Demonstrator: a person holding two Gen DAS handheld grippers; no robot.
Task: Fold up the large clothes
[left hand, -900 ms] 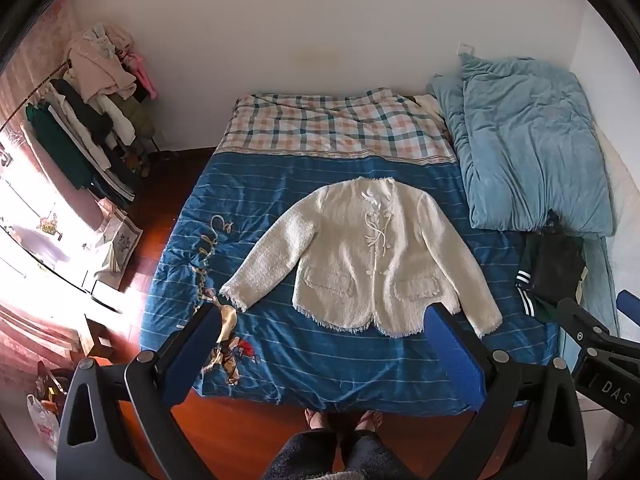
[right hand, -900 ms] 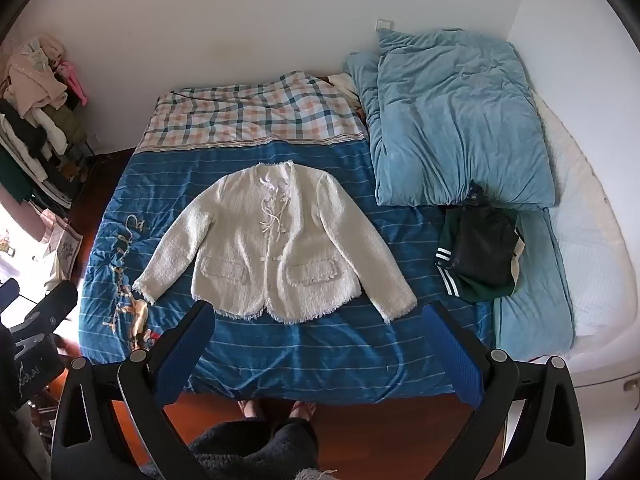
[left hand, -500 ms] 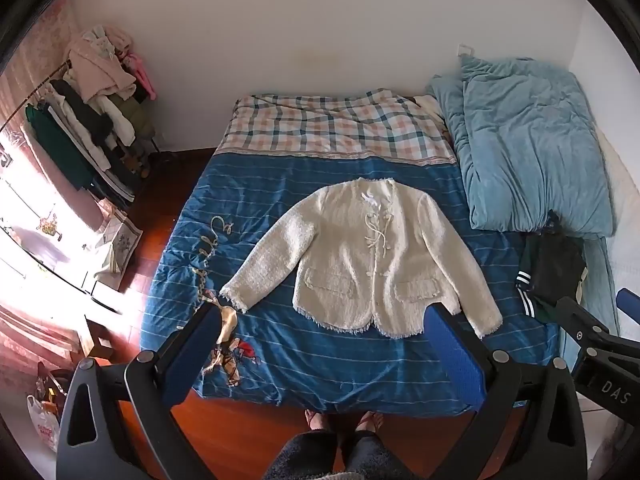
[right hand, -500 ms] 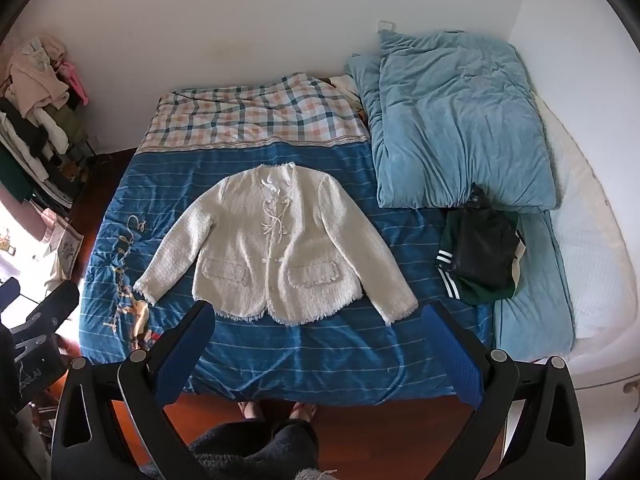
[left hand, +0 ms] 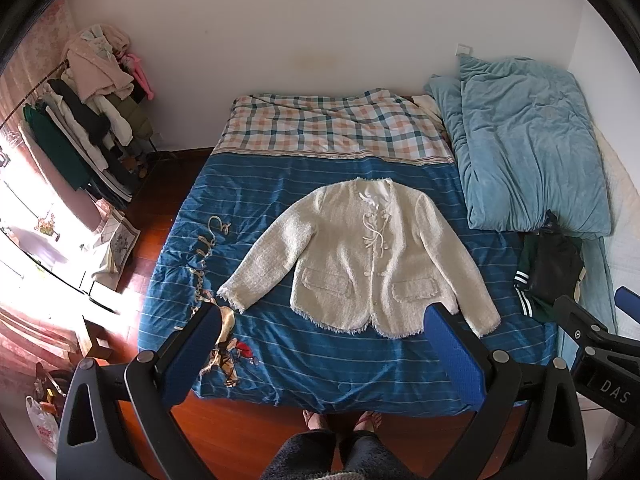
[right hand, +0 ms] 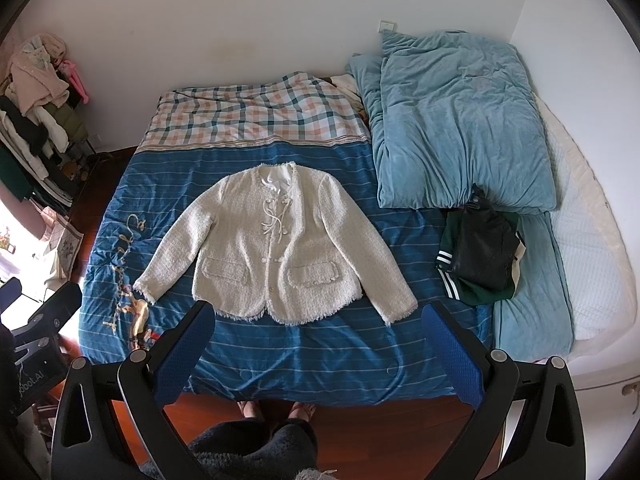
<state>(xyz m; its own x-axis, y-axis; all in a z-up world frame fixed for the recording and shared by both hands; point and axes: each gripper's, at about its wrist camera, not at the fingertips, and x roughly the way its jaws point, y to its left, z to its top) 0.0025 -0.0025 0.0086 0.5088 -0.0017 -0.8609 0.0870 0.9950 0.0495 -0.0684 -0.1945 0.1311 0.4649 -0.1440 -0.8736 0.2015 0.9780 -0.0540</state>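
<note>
Jacket: our cream jacket [left hand: 372, 256] lies flat and face up in the middle of the blue striped bedcover [left hand: 320, 360], collar at 12 o'clock, hem at 6, both sleeves spread out and down.
Left gripper [left hand: 320, 350]: held high above the foot of the bed, jaws wide apart and empty, well clear of the cloth.
Right gripper [right hand: 316, 346]: the same, jaws wide and holding nothing, hovering above the bed's near edge.
Step in hand: we judge that folding has not begun; the first job is to bring a sleeve across the chest.
How we do it well: we take the left sleeve cuff [left hand: 234, 298], at 8 o'clock from the jacket's centre, pinching only the fringed edge so the bedcover does not come with it, and the right sleeve cuff [right hand: 396, 308] at 4 o'clock likewise. The tweed looks thick, so we expect a deep bite to hold better than a tip pinch.
Edges: the hem sits near the bed's near edge at 6 o'clock; we fold upward, away from the drop.
Open room: bare blue cover lies at 9 o'clock and between collar and plaid blanket [left hand: 336, 128] at 12.
Crowding: a dark green garment [right hand: 480, 256] and a light blue duvet [right hand: 460, 120] fill 2 to 3 o'clock.
</note>
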